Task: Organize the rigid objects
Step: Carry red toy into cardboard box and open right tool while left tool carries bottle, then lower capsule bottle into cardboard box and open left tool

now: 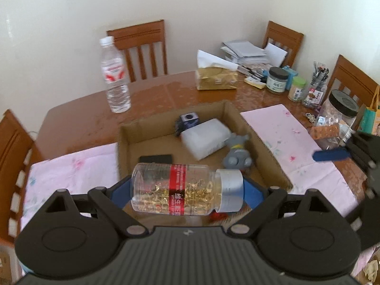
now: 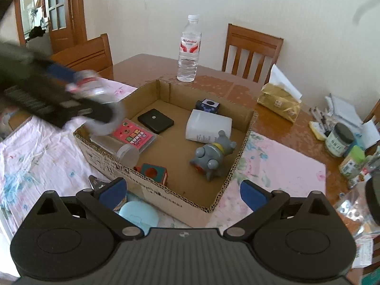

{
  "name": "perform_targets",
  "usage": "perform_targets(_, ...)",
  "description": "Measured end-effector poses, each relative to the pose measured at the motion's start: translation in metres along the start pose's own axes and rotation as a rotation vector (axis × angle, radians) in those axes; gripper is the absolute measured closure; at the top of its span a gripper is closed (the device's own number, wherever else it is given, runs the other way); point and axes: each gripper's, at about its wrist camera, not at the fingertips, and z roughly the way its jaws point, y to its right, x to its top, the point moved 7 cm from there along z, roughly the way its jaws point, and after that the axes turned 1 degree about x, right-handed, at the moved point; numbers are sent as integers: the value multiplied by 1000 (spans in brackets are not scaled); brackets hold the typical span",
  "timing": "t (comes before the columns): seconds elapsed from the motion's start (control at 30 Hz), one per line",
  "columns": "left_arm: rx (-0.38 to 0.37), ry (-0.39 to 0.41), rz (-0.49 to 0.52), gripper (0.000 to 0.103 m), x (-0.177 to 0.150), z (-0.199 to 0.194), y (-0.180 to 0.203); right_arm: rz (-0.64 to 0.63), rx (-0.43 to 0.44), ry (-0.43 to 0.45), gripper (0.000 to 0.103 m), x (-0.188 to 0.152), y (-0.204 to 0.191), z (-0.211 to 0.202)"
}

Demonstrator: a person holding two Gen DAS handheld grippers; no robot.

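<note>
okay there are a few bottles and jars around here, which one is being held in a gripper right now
The clear capsule bottle with the red label and silver cap, clamped sideways in the left gripper above the cardboard box. The water bottle and the jars stand on the table.

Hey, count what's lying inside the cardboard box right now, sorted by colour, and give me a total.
Black: 1, flat case
White: 1, bottle
Grey: 1, toy
Dark blue: 1, cube
Green and red: 1, cube
Pink: 1, card box
Clear: 1, jar
Total: 7
</note>
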Motion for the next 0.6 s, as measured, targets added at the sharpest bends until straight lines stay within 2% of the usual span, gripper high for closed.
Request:
perform_targets(0.17, -52, -45, 45, 10, 12, 41, 18, 21, -32, 4, 0, -6, 4, -10)
perform_targets(0.4, -49, -110, 101, 10, 11, 83, 31, 91, -72, -20, 0, -20, 18, -13)
perform_targets(0.6, -51, -106, 87, 9, 15, 98, 28, 122, -105, -55, 0, -34, 28, -11)
